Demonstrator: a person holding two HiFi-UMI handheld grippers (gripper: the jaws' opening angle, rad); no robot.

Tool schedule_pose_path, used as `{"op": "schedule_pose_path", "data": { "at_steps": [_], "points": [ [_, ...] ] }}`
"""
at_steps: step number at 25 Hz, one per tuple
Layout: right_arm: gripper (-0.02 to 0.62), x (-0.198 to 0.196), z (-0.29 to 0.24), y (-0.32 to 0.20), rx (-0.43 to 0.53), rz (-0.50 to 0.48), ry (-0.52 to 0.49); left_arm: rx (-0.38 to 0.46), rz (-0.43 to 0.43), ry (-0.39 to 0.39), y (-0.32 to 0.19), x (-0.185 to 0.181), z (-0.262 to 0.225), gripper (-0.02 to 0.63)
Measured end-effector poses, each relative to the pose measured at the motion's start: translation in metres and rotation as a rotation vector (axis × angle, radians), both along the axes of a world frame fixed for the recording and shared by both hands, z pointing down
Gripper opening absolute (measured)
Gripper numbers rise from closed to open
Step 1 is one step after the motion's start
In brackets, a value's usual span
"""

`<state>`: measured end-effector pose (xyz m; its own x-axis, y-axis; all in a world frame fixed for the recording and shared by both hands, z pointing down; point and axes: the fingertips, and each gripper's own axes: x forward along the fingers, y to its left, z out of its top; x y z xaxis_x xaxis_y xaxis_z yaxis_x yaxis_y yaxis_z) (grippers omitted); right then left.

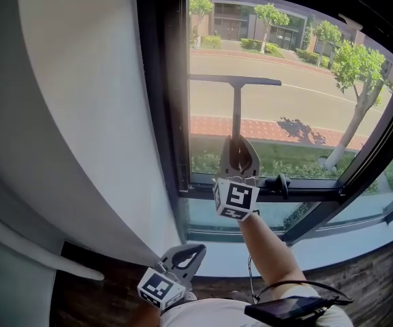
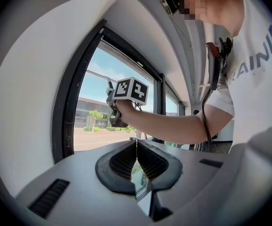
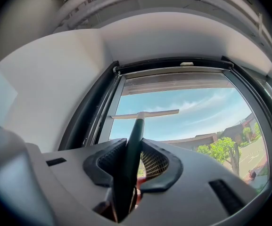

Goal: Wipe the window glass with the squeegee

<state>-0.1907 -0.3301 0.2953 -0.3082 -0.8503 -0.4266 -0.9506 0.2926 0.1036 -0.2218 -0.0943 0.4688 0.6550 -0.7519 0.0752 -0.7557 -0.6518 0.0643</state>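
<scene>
Head view has the squeegee [image 1: 236, 107] standing up against the glass [image 1: 312, 114]: handle upright, blade crosswise at the top, its left end just beside the frame [image 1: 172, 101]. The right gripper [image 1: 240, 154] sits directly below, jaws clamped on the handle's lower end. So the tool lies straight out ahead of the fingers, its long axis in line with the arm. The left gripper [image 1: 184, 257] hangs low and well apart, near the person's body, so the right is the only one in play.

Right gripper view confirms the grip: the squeegee [image 3: 136, 128] is pinched between the two pads, blade running level across the sky. It doesn't show the lower pane. The head view does, and there's plenty of glass beneath the blade and off to its right. Neither view settles whether the blade's edge is actually pressed to the glass.

Left gripper view adds the side-on look. Its own jaws are closed together on nothing, and beyond them the right gripper [image 2: 113, 112] is up at the window.

The coming stroke looks like a straight pull down the handle's own line, blade held level.
</scene>
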Motion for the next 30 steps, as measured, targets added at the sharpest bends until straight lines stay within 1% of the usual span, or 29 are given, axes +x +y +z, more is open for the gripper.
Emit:
{"op": "schedule_pose_path", "data": {
  "at_steps": [7, 12, 20, 26, 30],
  "points": [
    [0.100, 0.002, 0.023, 0.002, -0.037, 0.002, 0.019, -0.009, 0.011, 0.008, -0.001, 0.004, 0.002, 0.022],
    [0.100, 0.002, 0.031, 0.002, -0.045, 0.008, 0.026, 0.002, 0.011, 0.002, -0.002, 0.004, 0.001, 0.022],
    [0.100, 0.002, 0.044, 0.004, -0.063, 0.009, 0.023, -0.004, 0.005, 0.003, -0.003, 0.000, 0.001, 0.022],
    [0.100, 0.004, 0.059, 0.006, -0.078, 0.006, 0.039, -0.021, 0.012, 0.002, -0.002, 0.002, 0.006, 0.023],
    [0.100, 0.004, 0.074, 0.007, -0.094, 0.007, 0.057, -0.013, 0.011, -0.002, -0.004, 0.001, 0.006, 0.023]
  ]
}}
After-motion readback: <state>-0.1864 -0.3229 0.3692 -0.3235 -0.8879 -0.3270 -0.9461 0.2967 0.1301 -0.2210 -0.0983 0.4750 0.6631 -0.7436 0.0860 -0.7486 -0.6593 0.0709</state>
